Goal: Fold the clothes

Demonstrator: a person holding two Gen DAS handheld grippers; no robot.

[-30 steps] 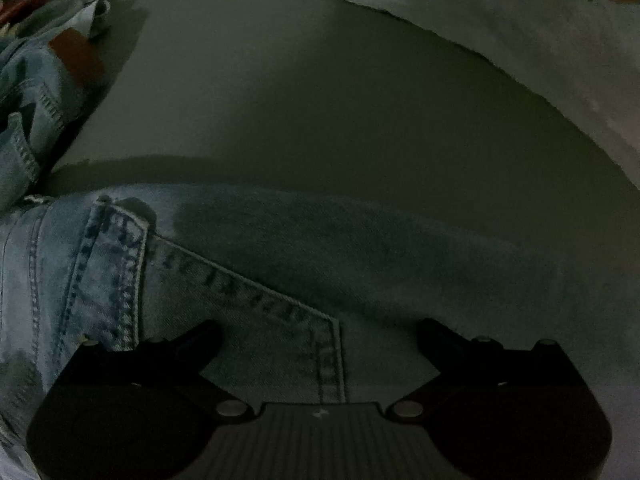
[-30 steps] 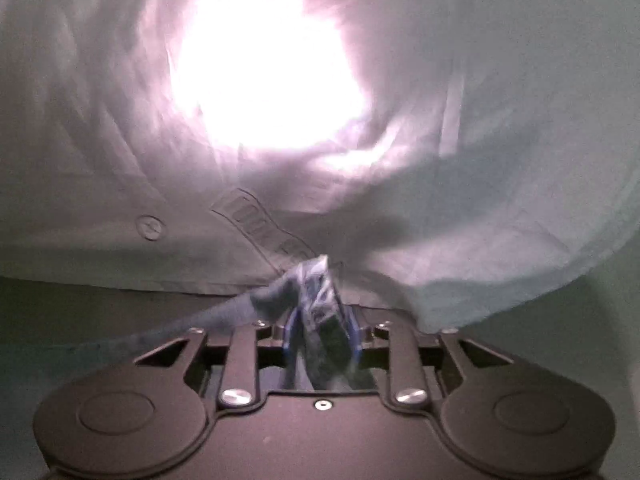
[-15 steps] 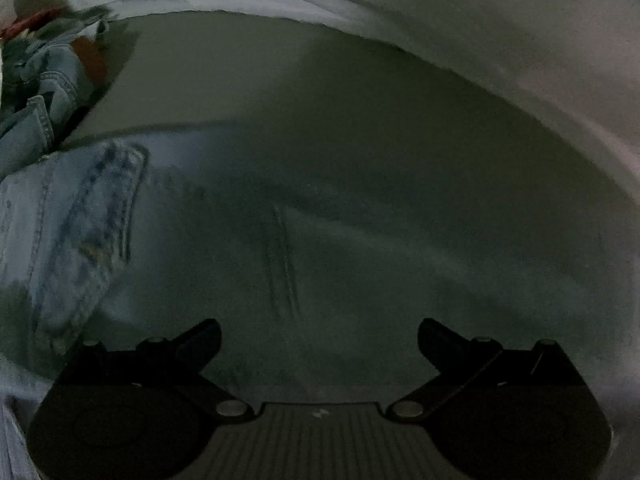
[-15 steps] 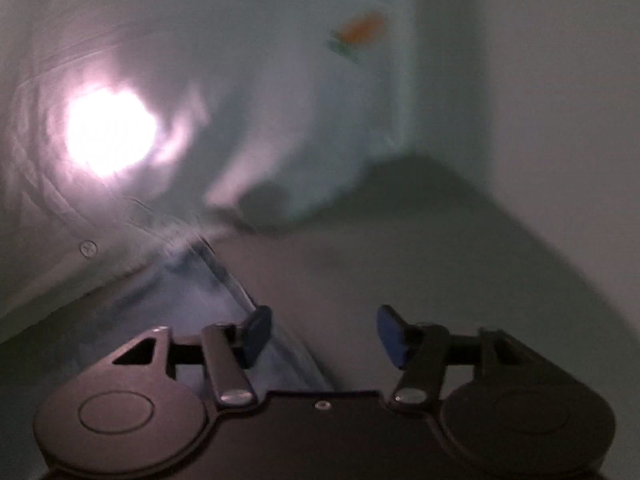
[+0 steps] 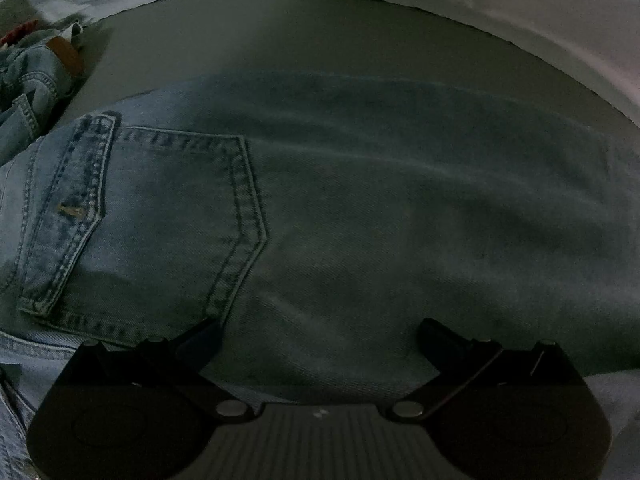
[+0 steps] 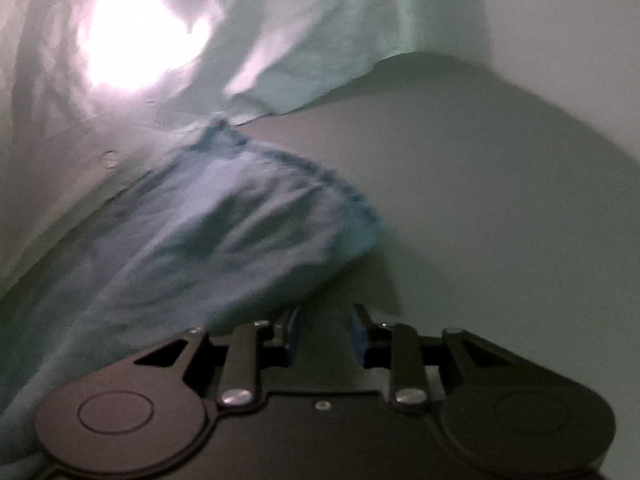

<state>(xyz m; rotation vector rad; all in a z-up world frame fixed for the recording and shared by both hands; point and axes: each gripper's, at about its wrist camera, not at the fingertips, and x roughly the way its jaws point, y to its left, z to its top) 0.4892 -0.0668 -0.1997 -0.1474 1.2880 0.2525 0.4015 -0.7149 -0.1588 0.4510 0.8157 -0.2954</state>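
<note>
Light blue jeans (image 5: 320,208) lie flat on a grey surface, with a back pocket (image 5: 172,224) at the left. My left gripper (image 5: 318,334) is open and empty, its fingers spread wide just above the denim. In the right wrist view a jeans leg end (image 6: 248,232) with a frayed hem lies on the surface, left of and ahead of my right gripper (image 6: 324,334). The right gripper is open with a narrow gap and holds nothing.
A white sheet (image 5: 520,12) borders the far edge of the grey surface (image 5: 320,40). More crumpled denim (image 5: 28,76) lies at the far left. In the right wrist view a pale cloth (image 6: 280,40) hangs behind the leg, lit by a bright glare.
My right gripper was shut on the jeans fabric a second ago; it has let go and the leg now lies on the surface. The left gripper has shifted over the jeans, staying open.
</note>
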